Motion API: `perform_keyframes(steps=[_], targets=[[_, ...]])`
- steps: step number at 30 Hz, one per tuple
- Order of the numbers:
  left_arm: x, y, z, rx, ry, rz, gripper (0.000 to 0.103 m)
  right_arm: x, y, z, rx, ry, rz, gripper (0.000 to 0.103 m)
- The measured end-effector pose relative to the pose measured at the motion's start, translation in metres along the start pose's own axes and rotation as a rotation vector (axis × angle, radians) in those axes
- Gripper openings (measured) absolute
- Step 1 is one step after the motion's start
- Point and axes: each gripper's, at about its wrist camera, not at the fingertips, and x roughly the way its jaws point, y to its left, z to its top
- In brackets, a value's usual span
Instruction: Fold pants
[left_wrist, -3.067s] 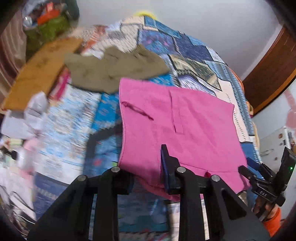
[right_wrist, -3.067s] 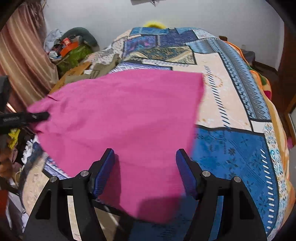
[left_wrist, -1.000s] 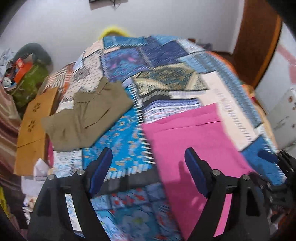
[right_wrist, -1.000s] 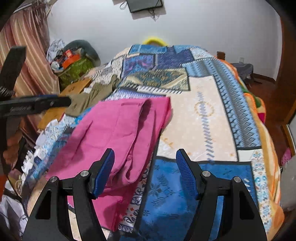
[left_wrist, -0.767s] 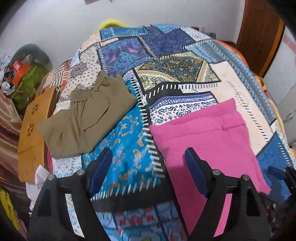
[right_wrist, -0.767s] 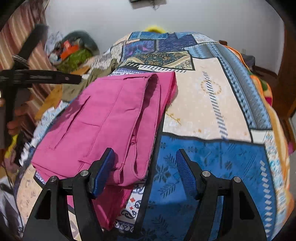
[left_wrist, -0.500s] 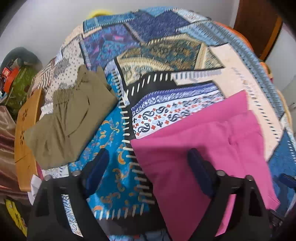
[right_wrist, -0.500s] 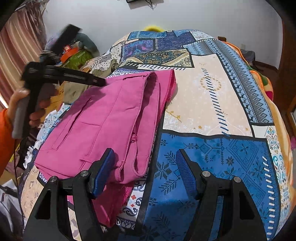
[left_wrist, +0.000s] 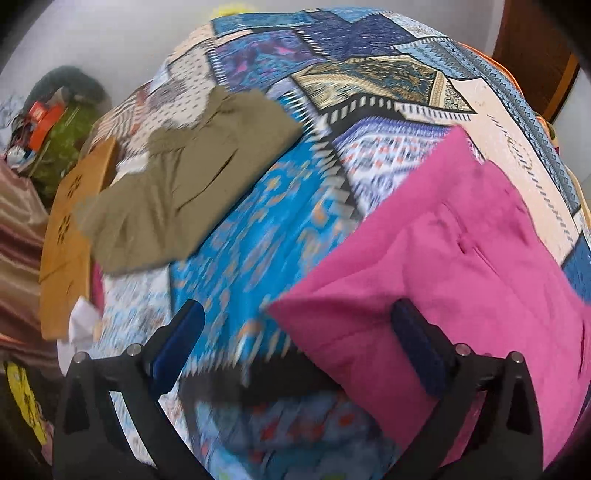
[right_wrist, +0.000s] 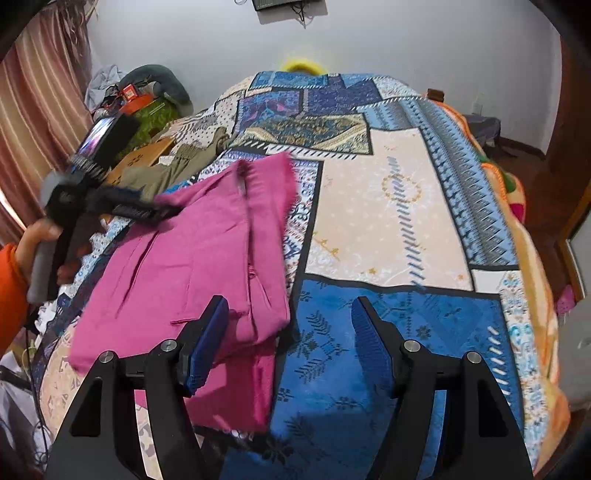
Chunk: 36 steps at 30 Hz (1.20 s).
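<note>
Left wrist view: olive garment lies beside pink pants on quilt.

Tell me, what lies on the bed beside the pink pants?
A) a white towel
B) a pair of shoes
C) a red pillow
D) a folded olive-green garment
D: a folded olive-green garment lies on the patterned bedspread, apart from the pink pants.

Pink pants: matt woven cloth, soft creases. Olive garment: matt cloth, duller. Bedspread: printed patchwork cloth, smooth. Left gripper frame: matt black plastic, silver metal screws; blue pads ribbed. Curtain: striped, slight sheen.
</note>
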Motion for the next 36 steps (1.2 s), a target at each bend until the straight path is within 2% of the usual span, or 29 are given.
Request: perform_keyframes(steps=[7, 12, 15, 20, 24, 29, 32, 36], targets=[[-0.038, 0.022, -0.064, -0.012, 0.0, -0.023, 0.103, -0.014, 0.004, -0.006, 0.011, 0.0, 0.011, 0.065], [-0.056, 0.021, -0.099, -0.024, -0.003, -0.117, 0.103, -0.011, 0.021, -0.016, -0.005, 0.036, 0.059, 0.065], [-0.064, 0.015, -0.11, -0.017, -0.03, -0.144, 0.103, -0.008, 0.033, -0.025, -0.026, 0.057, 0.096, 0.065], [-0.068, 0.016, -0.114, -0.035, -0.076, -0.132, 0.103, 0.003, 0.034, -0.034, -0.037, 0.081, 0.095, 0.065], [-0.063, 0.026, -0.119, -0.057, -0.063, -0.153, 0.103, 0.014, 0.02, -0.033, 0.014, 0.088, 0.092, 0.066], [-0.061, 0.037, -0.128, -0.044, -0.068, -0.119, 0.103, 0.018, 0.002, -0.032, 0.09, 0.072, 0.075, 0.066], [-0.071, 0.043, -0.121, -0.052, -0.101, -0.101, 0.097, 0.014, 0.002, -0.03, 0.086, 0.08, 0.085, 0.066], [-0.09, 0.045, -0.1, -0.079, -0.172, -0.146, 0.097, 0.006, 0.012, -0.015, 0.009, 0.073, 0.049, 0.066]])
